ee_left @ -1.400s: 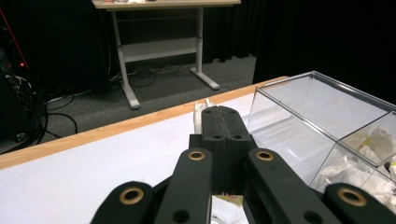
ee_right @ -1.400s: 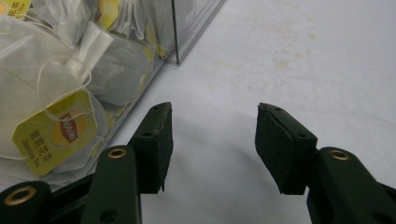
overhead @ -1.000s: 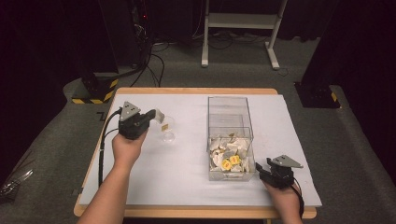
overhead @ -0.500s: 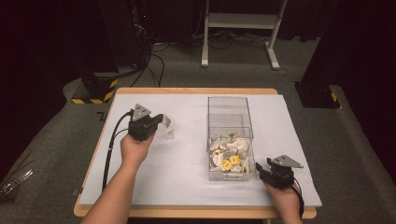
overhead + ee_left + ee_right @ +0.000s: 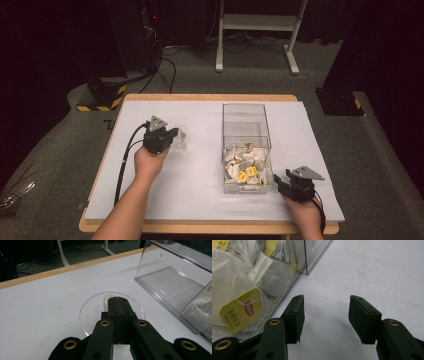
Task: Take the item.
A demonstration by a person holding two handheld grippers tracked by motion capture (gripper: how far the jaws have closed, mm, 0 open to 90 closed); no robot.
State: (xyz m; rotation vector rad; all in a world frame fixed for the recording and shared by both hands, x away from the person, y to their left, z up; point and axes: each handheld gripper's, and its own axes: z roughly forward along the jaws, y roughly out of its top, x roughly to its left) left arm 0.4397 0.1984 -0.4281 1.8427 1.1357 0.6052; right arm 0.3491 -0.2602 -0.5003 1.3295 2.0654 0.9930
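My left gripper (image 5: 171, 135) hovers over a clear round cup (image 5: 181, 140) on the white table cover. In the left gripper view its jaws (image 5: 119, 300) are shut on a white tea bag (image 5: 106, 300), which peeks out at the tips above the cup (image 5: 86, 312). A clear plastic box (image 5: 246, 116) stands in the middle, with a pile of tea bags (image 5: 246, 162) in its near end. To the right of the box's near corner, my right gripper (image 5: 279, 181) rests low on the table. Its jaws (image 5: 325, 302) are open, with nothing between them, beside the yellow-tagged tea bags (image 5: 242, 308) behind the box wall.
The far half of the clear box (image 5: 172, 281) holds nothing. The wooden table edge (image 5: 210, 97) runs along the back, with dark floor, cables and a white stand (image 5: 260, 22) beyond. A black cable (image 5: 125, 160) trails from the left gripper along the forearm.
The left gripper has moved right and slightly nearer, from beside the cup to above it. The right gripper has stayed still.
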